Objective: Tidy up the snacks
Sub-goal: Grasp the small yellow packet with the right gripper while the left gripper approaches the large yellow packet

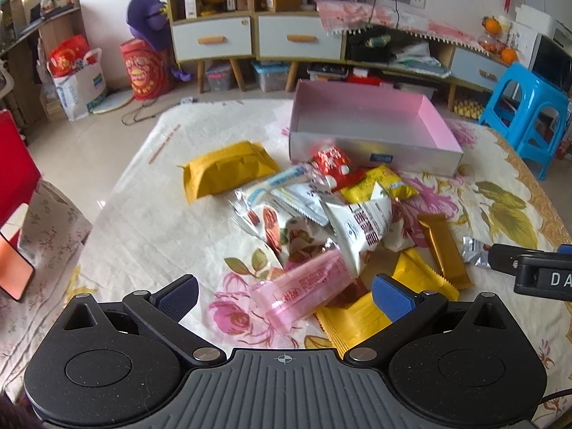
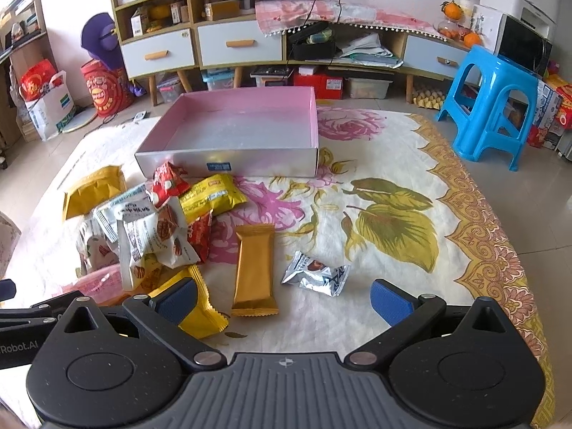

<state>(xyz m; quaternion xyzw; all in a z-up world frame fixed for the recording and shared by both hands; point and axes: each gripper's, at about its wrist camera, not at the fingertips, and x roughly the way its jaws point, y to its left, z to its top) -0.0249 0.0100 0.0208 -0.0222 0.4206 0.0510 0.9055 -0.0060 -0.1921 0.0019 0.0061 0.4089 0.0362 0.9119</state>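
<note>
Both grippers, left (image 1: 284,298) and right (image 2: 284,298), stand apart, empty. Take the gold bar (image 2: 254,268) by its middle; carry it level into the empty box (image 2: 228,164).

Everything sits on a desk (image 2: 393,186) under a floral cloth (image 2: 389,228). The pink box (image 2: 228,164) is at the far side, with a snack pile (image 2: 157,221) heaped right in front. A gold bar (image 2: 254,268) and silver packet (image 2: 316,273) lie apart, nearer the camera.
</note>
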